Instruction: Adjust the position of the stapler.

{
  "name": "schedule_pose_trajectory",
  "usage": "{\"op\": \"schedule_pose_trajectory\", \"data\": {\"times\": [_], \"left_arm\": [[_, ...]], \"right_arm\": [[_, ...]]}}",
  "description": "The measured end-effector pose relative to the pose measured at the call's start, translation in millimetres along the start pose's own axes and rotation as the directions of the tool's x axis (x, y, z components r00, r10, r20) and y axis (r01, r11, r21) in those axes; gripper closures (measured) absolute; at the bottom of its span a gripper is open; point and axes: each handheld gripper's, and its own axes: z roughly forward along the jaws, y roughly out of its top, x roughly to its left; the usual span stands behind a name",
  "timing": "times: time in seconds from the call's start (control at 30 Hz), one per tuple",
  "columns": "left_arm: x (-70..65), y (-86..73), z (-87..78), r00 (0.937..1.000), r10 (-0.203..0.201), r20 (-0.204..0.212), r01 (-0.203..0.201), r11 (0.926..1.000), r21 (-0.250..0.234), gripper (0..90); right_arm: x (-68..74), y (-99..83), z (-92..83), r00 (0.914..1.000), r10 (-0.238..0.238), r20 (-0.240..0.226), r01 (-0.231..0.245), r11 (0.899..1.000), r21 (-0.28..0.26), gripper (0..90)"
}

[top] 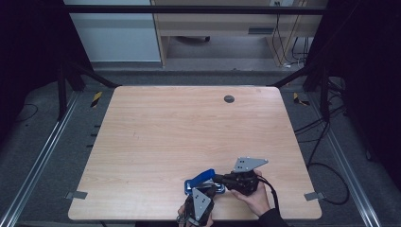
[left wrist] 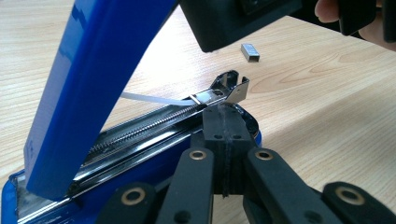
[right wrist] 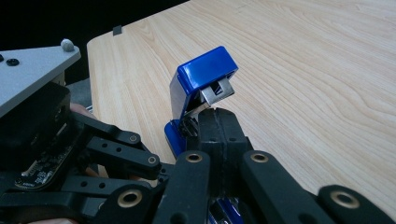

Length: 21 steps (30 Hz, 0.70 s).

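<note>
So the blue stapler (top: 203,183) sits at the near edge of the counter (top: 189,127), right in front of the person, with its blue top cover (left wrist: 88,88) swung up on the hinge and the metal staple channel (left wrist: 154,123) lying bare. Looks like a reload job to me.

Left tongs (left wrist: 223,122) are fully shut, tips pressed against the front end of the stapler right at the nose of the channel. My guess is they're pinning the body down so it doesn't skate around on the wood. Can't say if they actually pinch anything or just push.

Right tongs (right wrist: 217,122) are shut too, tips nosing in at the open mouth under the raised cover, probably propping it so the channel stays reachable. Whether they grip a part there, I can't tell.

There's a little block of staples (left wrist: 250,52) lying loose on the counter just past the stapler's nose, apart from it. Handy spot if that's what goes in next.
</note>
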Motion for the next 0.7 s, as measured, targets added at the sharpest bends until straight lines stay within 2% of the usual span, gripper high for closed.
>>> {"op": "schedule_pose_trajectory", "data": {"times": [0.7], "left_arm": [[-0.3, -0.3, 0.0, 1.0000, 0.003, -0.002, -0.003, 1.0000, -0.001, 90.0]], "right_arm": [[2.7, 8.5, 4.4, 0.9999, 0.015, -0.008, -0.015, 1.000, -0.017, 90.0]]}}
